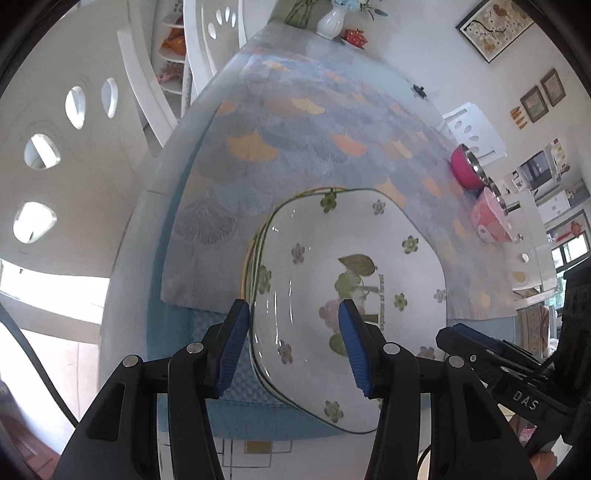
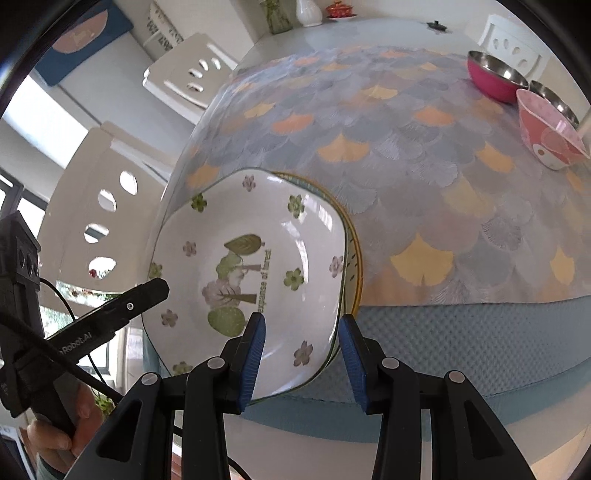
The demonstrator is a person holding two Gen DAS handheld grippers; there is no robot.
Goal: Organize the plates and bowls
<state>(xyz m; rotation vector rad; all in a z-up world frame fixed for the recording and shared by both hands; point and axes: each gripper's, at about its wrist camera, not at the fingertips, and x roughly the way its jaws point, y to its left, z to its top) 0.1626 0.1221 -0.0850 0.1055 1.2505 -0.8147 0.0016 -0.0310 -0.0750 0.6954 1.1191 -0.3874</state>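
Observation:
A white square plate with flowers and trees (image 1: 351, 280) (image 2: 251, 266) lies on top of a stack of plates (image 2: 352, 258) at the near edge of the table. My left gripper (image 1: 295, 343) is open, its fingers straddling the plate's left rim. My right gripper (image 2: 303, 358) is open, its fingers straddling the plate's right rim. The right gripper also shows in the left wrist view (image 1: 480, 354), and the left gripper in the right wrist view (image 2: 147, 291). Far right stand a magenta steel bowl (image 1: 465, 166) (image 2: 491, 79), a pink patterned bowl (image 1: 491, 218) (image 2: 550, 136) and a steel bowl (image 2: 554, 99) behind it.
The table has a fan-patterned cloth (image 2: 406, 147) over a blue mat (image 2: 461, 339). White chairs (image 1: 55, 155) (image 2: 96, 206) stand at the left. A white vase (image 1: 330, 22) and a red pot (image 1: 354, 37) stand at the far end.

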